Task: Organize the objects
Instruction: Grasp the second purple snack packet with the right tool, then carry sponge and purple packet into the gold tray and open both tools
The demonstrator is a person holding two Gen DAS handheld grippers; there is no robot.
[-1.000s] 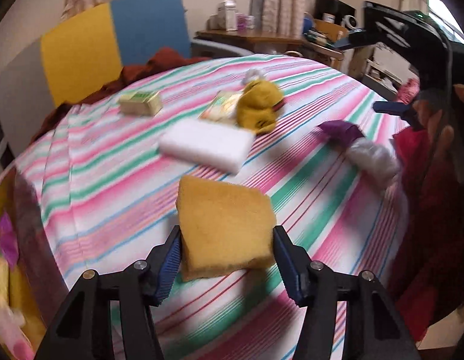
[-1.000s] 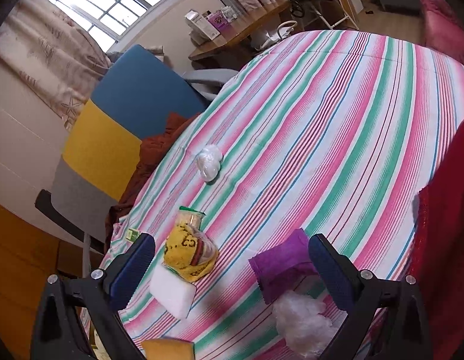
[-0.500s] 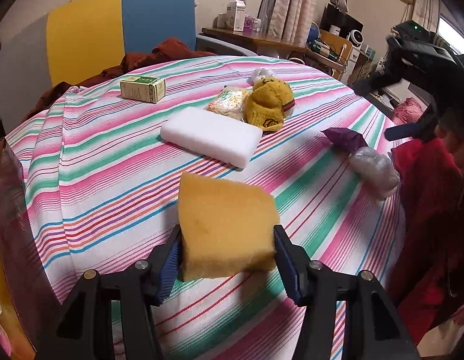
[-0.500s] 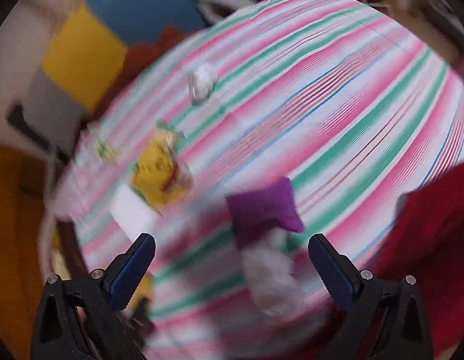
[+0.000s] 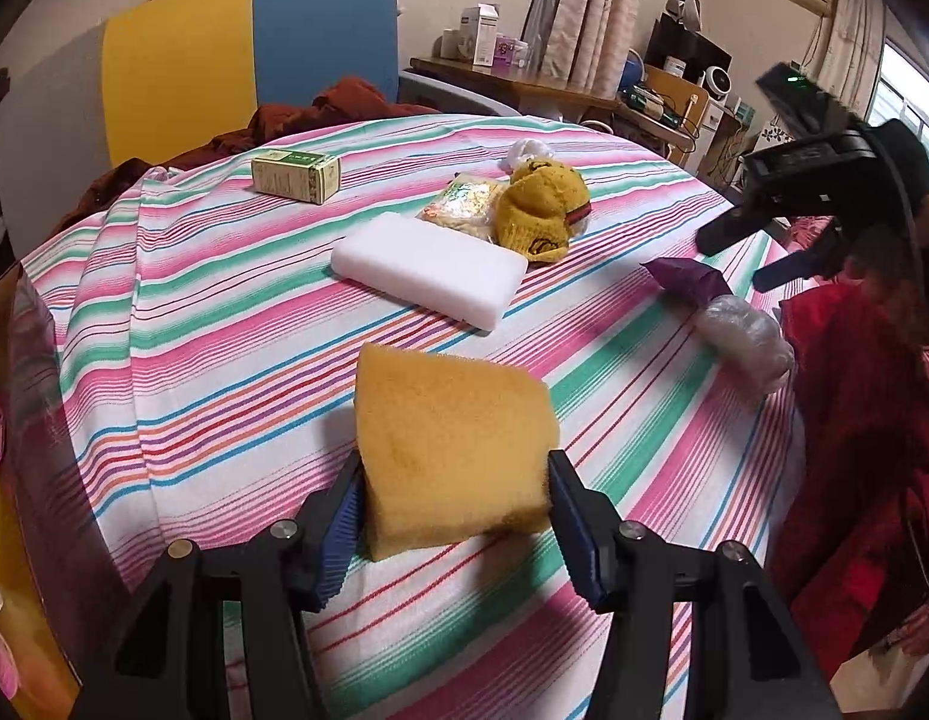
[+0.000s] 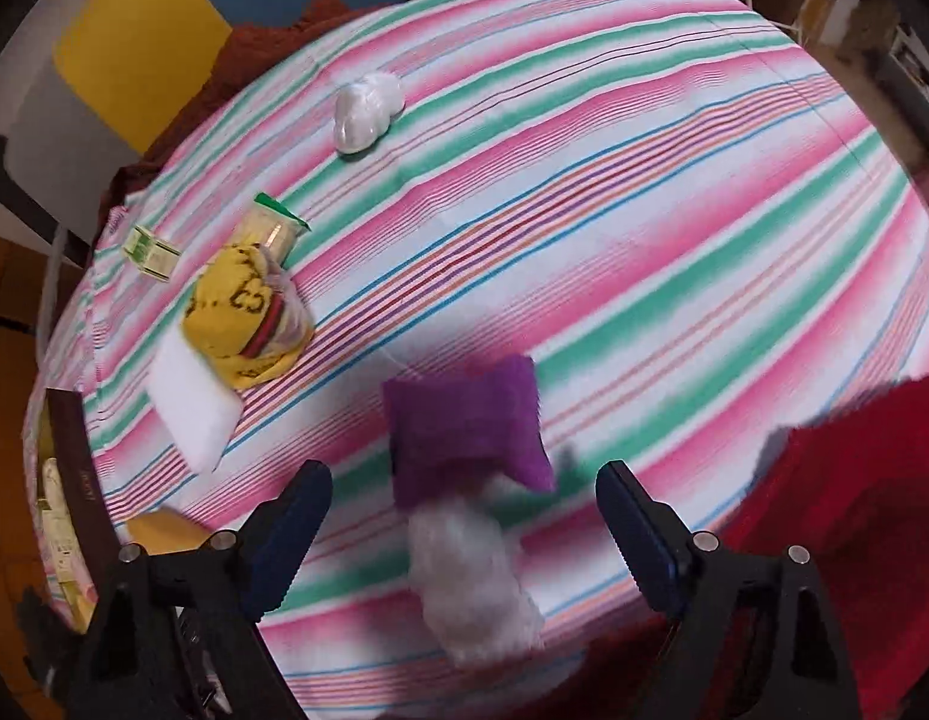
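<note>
the left claw [image 5: 452,516] grips one yellow sponge [image 5: 449,444] above the striped counter [image 5: 224,312]. the right claw [image 6: 464,516] hangs spread wide over one purple cloth [image 6: 464,426]. one white sponge [image 5: 428,267], one green box [image 5: 295,177] and one yellow sock [image 5: 539,210] lie beyond.

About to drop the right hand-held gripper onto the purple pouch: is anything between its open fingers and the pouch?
Nothing visible blocks it. The right hand-held gripper is open above the purple fabric pouch, with only a crumpled clear plastic bag lying against the pouch's near edge on the striped tablecloth.
</note>
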